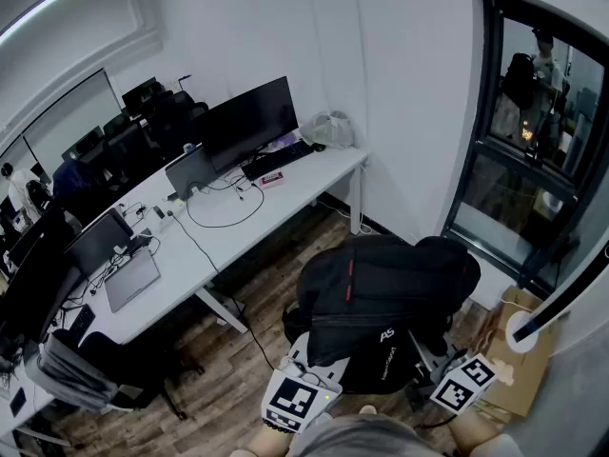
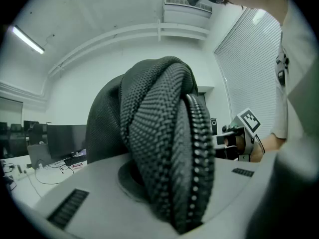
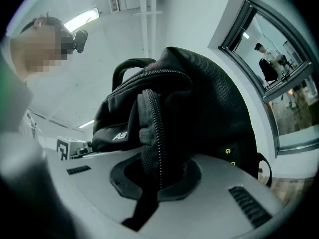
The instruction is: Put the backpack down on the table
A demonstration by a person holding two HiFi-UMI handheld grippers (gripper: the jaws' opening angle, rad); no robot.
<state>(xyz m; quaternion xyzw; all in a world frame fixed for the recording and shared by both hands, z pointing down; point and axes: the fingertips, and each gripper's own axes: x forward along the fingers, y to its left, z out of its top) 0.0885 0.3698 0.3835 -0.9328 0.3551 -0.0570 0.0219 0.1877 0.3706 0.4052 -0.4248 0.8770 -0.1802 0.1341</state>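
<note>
backpack [image 1: 381, 288] is black, bulky and rounded, with coarse woven fabric, a thin red stripe on the front, a small white logo and chunky zips. a top loop handle shows in the right gripper view. it hangs in front of me over the wood floor, near the window wall and well apart from the white table [image 1: 285, 193]. not on the table yet.

left gripper [image 2: 172, 203] has its jaws nearly together, pinching a thick fold of the woven fabric with a zip line running down it. right gripper [image 3: 154, 183] is likewise clamped tight on a zip-edged fold on the other side. both point level, so the bag's weight sits on two fabric pinches.

handling guess: soft and floppy, will sag and swing, looks medium heavy from its bulk, not fragile. the fabric could creep out of the pads, though the zip ridge probably helps the bite. the loop handle or a strap would be a safer hold. i'd set it down base first on a bare part of the table, clear of the cables and monitor [image 1: 249, 122].
</note>
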